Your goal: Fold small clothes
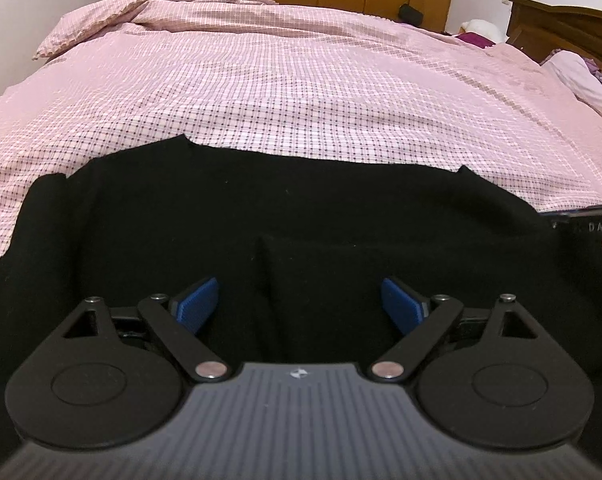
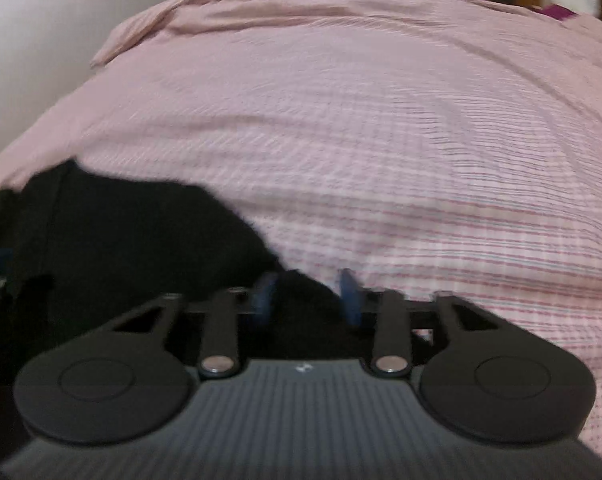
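The left gripper (image 1: 300, 304) hovered low over the black garment (image 1: 181, 220), its blue pads (image 1: 199, 304) spread wide with nothing pinched between them; a folded flap of the dark cloth lay directly under and just ahead of its fingers. The garment sprawled flat across the pink checked bedspread (image 1: 301, 92), reaching out to both sides of that gripper. Over on the right, blur everywhere: the right gripper (image 2: 309, 298) sat at the cloth's right edge, jaws drawn in narrow around a peak of the black fabric, with bare bedspread stretching ahead and to its right.
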A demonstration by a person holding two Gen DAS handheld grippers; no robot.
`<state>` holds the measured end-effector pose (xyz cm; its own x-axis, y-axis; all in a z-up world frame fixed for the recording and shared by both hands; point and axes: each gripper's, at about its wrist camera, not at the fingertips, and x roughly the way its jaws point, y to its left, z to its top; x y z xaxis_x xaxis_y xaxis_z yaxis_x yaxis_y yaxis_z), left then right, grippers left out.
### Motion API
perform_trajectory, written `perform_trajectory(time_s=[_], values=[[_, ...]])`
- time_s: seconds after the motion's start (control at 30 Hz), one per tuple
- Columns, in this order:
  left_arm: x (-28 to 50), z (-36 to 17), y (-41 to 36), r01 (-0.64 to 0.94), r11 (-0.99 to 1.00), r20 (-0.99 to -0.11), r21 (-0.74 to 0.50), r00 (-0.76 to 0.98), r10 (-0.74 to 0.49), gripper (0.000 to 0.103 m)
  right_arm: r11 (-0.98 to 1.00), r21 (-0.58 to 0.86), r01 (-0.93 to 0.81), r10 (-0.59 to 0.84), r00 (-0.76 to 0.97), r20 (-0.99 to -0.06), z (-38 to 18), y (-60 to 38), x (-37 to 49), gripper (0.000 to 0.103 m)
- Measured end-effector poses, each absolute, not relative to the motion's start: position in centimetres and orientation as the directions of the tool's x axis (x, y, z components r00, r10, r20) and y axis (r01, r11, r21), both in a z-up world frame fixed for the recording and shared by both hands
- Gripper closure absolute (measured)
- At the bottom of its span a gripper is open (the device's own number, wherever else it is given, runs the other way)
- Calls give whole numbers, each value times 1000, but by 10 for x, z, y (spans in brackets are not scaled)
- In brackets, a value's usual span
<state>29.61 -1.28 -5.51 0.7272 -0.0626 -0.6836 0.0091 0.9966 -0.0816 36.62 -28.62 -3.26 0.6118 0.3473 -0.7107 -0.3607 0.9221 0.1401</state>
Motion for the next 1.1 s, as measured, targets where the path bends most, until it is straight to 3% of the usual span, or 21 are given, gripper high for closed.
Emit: perform_trajectory(time_s=[0.03, 0.13, 0.27, 0.4, 0.67, 0.73, 0.8, 0.87, 1.0, 1.07, 1.1], values=[[296, -55, -13, 10, 997, -682, -82, 728, -63, 11, 913, 150, -380, 367, 600, -711, -31, -285, 364, 94], [295, -55, -13, 13, 997, -679, -80, 731, -64, 11, 908, 134, -396, 373, 622, -689, -24, -284, 357, 96], [295, -55, -12, 13, 997, -677, -82, 733, -65, 10, 962, 79, -262, 253, 740, -624, -14, -298, 354, 98], [298, -58, -12, 14, 997, -676, -73, 734, -60, 6, 984, -21, -179, 120, 742, -659, -31, -300, 367, 100], [293, -52, 0, 2, 994, -662, -113, 746, -77, 8, 986, 142, -84, 155, 765, -625, -25, -323, 345, 96], [288, -49, 4, -7, 992, -645, -123, 761, -74, 16, 982, 170, -85, 172, 776, -606, -20, -327, 330, 95], [287, -48, 6, -9, 992, -641, -126, 764, -75, 19, 977, 197, -80, 183, 789, -587, -16, -332, 315, 83], [289, -51, 8, 0, 990, -653, -140, 751, -92, 20, 969, 239, -69, 197, 797, -570, -17, -338, 300, 39], [293, -56, 2, 39, 985, -647, -169, 750, -141, 23, 949, 310, -55, 224, 809, -543, -25, -344, 276, 35], [292, -55, -4, 79, 980, -640, -181, 748, -178, 48, 947, 318, -43, 219, 810, -544, -31, -344, 273, 35], [292, -52, -8, 104, 976, -638, -191, 742, -204, 70, 948, 315, -38, 213, 812, -543, -33, -343, 272, 35]])
